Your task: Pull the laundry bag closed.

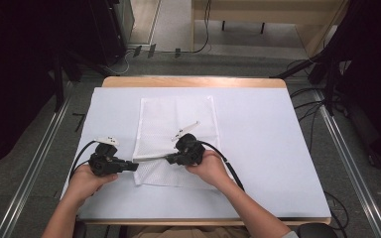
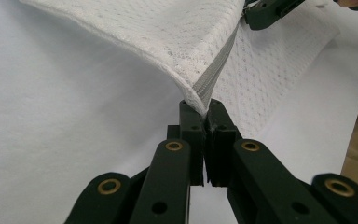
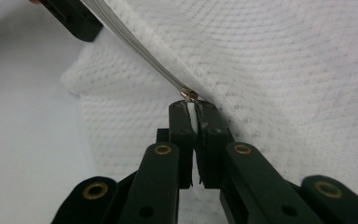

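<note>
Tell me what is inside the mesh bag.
Nothing shows inside the mesh bag: it lies flat, white through its weave. The left gripper pinches its zipper end and the right gripper is shut at the pull; the interior near the lifted edge stays hidden.

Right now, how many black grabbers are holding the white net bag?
2. The left gripper pinches the mesh bag at its left zipper end; the right gripper pinches the zipper pull.

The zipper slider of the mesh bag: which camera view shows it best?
The right gripper view: the small metal zipper slider sits right at the tips of the right gripper. The left gripper view shows the grey zipper tape, with the slider too far off to make out. The high view shows the mesh bag, the slider too small.
</note>
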Demonstrator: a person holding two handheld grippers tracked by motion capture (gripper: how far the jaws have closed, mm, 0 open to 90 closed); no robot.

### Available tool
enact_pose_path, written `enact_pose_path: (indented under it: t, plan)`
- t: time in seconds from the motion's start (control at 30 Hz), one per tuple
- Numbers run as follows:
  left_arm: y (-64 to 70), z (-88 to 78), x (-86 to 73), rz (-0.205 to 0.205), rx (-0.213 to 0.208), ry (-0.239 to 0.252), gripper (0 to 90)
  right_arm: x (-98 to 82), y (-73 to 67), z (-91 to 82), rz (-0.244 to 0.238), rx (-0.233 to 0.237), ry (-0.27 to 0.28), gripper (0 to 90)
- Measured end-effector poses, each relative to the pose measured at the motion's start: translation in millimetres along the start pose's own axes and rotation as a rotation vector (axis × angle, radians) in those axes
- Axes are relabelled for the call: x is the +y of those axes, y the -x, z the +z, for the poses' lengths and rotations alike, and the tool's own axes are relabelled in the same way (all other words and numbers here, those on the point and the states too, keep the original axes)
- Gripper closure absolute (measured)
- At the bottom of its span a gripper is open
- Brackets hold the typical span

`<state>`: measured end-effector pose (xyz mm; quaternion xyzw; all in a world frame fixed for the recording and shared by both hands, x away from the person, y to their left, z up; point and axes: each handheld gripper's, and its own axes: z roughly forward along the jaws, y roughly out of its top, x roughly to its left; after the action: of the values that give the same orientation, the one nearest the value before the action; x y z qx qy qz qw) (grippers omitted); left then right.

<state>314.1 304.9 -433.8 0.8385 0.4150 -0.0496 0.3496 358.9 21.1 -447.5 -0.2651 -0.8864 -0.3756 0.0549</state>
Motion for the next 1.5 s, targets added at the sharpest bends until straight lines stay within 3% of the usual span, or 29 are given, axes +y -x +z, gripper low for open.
enact_pose_path:
  t: [0.97,1.2,1.5]
  plan:
    - [-0.4,-1.8,-0.4,-0.004,0.0,-0.006,88.4,-20.2,19.8,-18.6,0.03,-0.038,-0.027,88.0]
    - [-2.3,-3.8,-1.6,-0.013,0.002,0.002,88.4,-27.1,27.0,-26.9,0.06,-0.046,-0.027,88.0]
    - [-2.1,-3.5,-2.0,-0.007,-0.007,-0.005,88.4,-31.0,28.1,-31.7,0.054,-0.048,-0.034,88.1]
